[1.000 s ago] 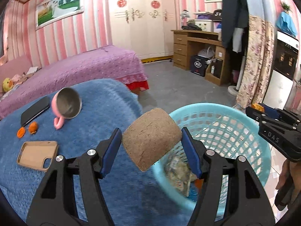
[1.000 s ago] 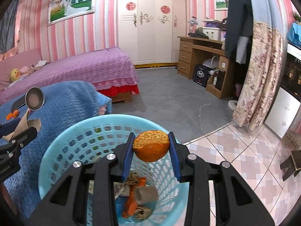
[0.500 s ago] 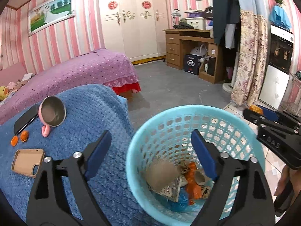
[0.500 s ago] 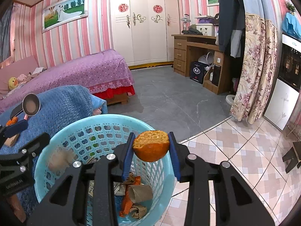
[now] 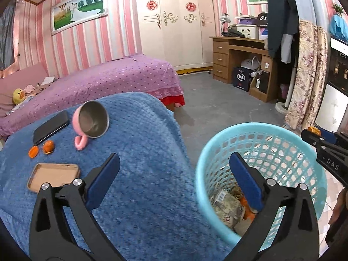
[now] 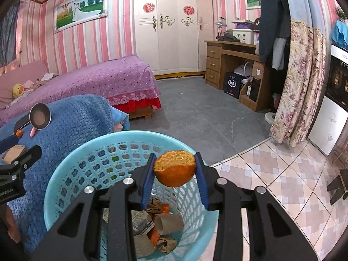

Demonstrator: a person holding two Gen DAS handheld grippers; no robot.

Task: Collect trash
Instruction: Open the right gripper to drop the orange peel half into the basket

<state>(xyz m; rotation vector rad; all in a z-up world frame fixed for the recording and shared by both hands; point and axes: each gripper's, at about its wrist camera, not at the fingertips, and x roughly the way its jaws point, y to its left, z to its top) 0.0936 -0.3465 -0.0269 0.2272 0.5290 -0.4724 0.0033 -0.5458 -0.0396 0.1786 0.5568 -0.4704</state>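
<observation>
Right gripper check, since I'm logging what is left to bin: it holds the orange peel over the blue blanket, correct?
Not quite. The right gripper holds the orange peel over the blue basket, not the blanket, as the right wrist view shows.

Perforated glossy plastic basket (image 5: 261, 130), nubby blue fleece blanket (image 5: 141, 152), metal-lined pink cup (image 5: 92, 121).

Basket (image 6: 71, 169): light-blue perforated plastic, upright beside blue blanket, holding crumpled paper. Orange half (image 6: 175, 168): cut face up, above basket.
</observation>
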